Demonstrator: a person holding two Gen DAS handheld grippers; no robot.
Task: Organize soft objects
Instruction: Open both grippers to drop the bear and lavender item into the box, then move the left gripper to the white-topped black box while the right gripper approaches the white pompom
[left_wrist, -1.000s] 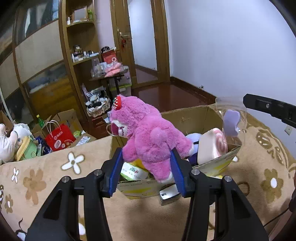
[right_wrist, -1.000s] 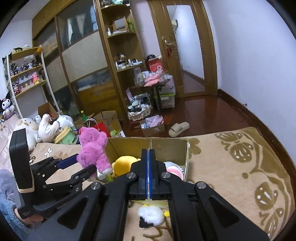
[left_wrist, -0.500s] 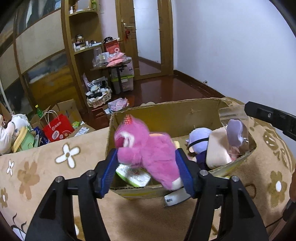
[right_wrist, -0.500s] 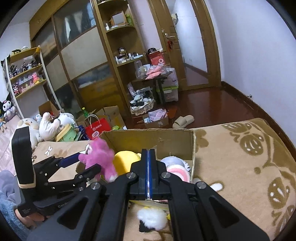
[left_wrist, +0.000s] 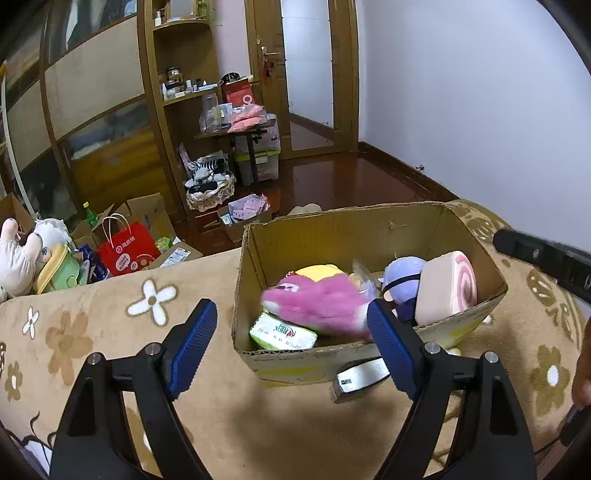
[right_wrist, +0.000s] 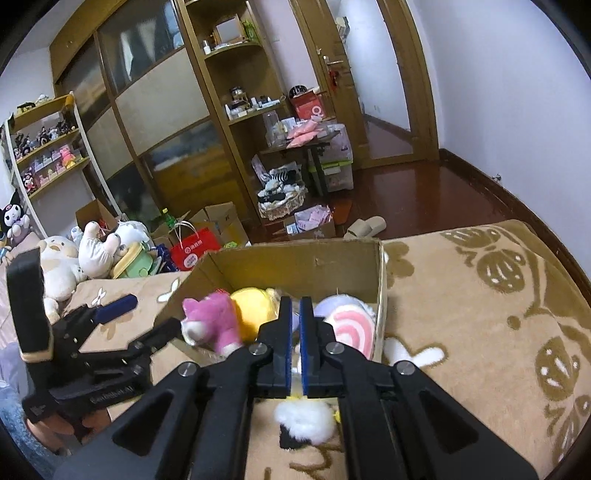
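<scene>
From the left wrist, we are holding the left gripper spread wide, nothing between its blue pads. Beyond them the pink plush bear is lying blurred inside the cardboard box, toward the box's near left corner, over a green-and-white packet; our right pad is cutting off its lower end. A yellow plush is peeking out behind it, mostly hidden. At the box's right side a purple doll and a pink swirl-roll cushion are leaning together. A silvery object is sticking out from under the box's near edge; we cannot make out what it is. The box is sitting on a tan flowered blanket.

From the right wrist, the right gripper is showing only a thin slit between its jaws, holding nothing, and it is blocking the box's middle. The bear is lying against the box's left wall, just beside the left gripper. A white fluffy object is lying on the blanket below, partly covered.
</scene>
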